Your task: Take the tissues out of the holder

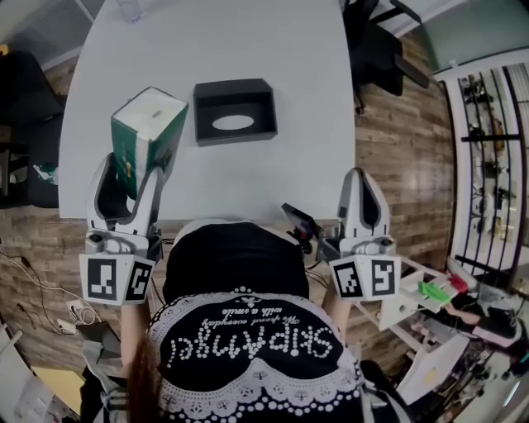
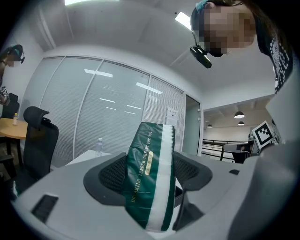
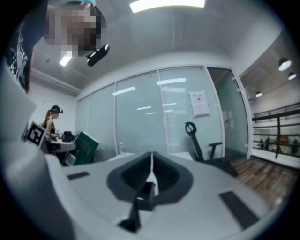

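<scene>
A green and white pack of tissues is held up over the table's near left side, with my left gripper shut on it. The left gripper view shows the pack squeezed upright between the two dark pads. The black tissue holder lies on the white table, its oval slot facing up, to the right of the pack and apart from it. My right gripper hangs at the table's near right edge, shut with nothing in it; the right gripper view shows its pads pressed together.
Black office chairs stand to the left and at the far right of the table. A clear bottle stands at the table's far end. A cluttered shelf is at the right on the wooden floor.
</scene>
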Tool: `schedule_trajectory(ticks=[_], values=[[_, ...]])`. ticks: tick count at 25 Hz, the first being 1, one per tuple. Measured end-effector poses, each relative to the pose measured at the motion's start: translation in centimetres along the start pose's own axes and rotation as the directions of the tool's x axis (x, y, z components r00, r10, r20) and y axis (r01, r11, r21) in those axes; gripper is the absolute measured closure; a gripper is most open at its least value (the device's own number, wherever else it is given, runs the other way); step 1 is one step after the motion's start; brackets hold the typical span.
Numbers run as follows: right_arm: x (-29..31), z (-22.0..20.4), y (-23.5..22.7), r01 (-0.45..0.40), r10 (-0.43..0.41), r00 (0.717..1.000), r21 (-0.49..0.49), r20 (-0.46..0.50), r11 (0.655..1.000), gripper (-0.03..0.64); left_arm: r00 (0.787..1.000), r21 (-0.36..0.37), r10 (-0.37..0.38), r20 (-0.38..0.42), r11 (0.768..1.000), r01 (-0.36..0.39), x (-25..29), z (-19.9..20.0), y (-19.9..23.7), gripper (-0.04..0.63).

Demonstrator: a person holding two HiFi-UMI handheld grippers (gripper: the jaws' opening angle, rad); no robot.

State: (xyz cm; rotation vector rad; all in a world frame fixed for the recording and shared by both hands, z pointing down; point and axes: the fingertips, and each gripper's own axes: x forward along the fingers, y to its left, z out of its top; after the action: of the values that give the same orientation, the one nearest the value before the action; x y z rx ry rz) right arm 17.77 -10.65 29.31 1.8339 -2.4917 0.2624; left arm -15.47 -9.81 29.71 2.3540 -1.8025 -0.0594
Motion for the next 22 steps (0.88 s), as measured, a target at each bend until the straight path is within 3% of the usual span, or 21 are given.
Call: schedule_trajectory(ticks=[9,22], values=[[-0.3,-0.7,0.1,0.008,-0.008,1.000,0.007,-0.018,1.000,0.583,1.000,-0.018,0.020,-0.019,1.000,-0.021,-1.1,-1.2,0.3,0.259],[-0.5,-0.9,-0.4,0.028,-0.028,0.999,0.014,-0.022,1.000,0.582,1.000,-0.013,-0.019,-0.013,1.000,0.019,-0.2,-0.9,-0.7,0.259]])
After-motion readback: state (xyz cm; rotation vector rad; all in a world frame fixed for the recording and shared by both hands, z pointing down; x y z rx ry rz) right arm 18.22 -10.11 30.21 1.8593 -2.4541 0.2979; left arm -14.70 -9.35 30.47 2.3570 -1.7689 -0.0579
